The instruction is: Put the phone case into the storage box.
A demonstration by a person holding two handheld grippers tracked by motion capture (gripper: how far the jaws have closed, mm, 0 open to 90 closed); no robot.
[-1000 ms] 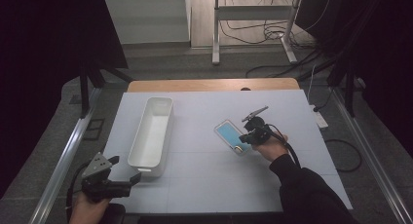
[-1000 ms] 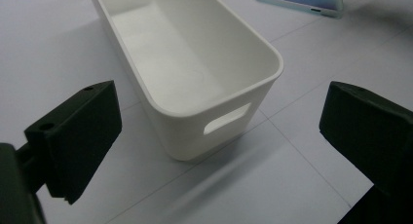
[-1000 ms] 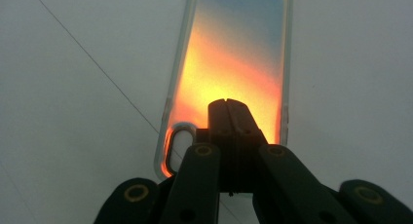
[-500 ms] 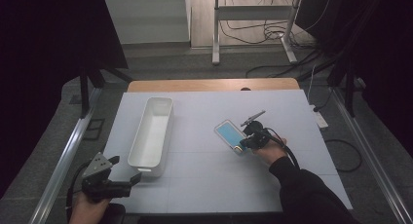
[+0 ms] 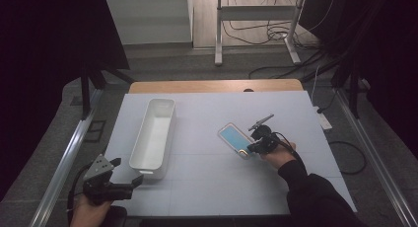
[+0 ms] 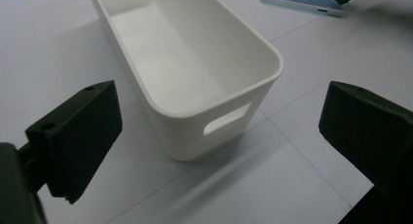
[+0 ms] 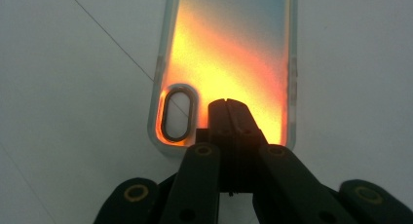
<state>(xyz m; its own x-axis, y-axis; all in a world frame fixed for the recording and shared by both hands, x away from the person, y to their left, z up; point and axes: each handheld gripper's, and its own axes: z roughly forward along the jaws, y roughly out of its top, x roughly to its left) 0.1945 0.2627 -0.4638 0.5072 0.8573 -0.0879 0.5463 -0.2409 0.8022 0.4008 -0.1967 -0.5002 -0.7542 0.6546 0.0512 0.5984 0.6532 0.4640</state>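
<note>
A clear phone case (image 5: 232, 137) with a blue tint lies on the white table, right of centre. In the right gripper view the phone case (image 7: 234, 44) glows orange, its camera cutout at the near end. My right gripper (image 5: 249, 149) has its jaws closed together, and the tips (image 7: 227, 104) sit over that end beside the cutout. Whether they press on the case I cannot tell. My left gripper (image 5: 127, 170) hangs open at the near left corner. A white oblong bin (image 5: 170, 124) stands left of centre, and the left gripper (image 6: 219, 136) faces the end wall of the bin (image 6: 195, 131).
The white table (image 5: 212, 177) ends in a wooden strip (image 5: 212, 86) at the far side. Metal rails run along both sides. Cables and a stand's legs lie on the floor beyond. The phone case (image 6: 297, 0) lies at the top right of the left gripper view.
The right hand has edged slightly toward the near side, its tips still at the phone case's end. The left hand and the bin have not moved.
</note>
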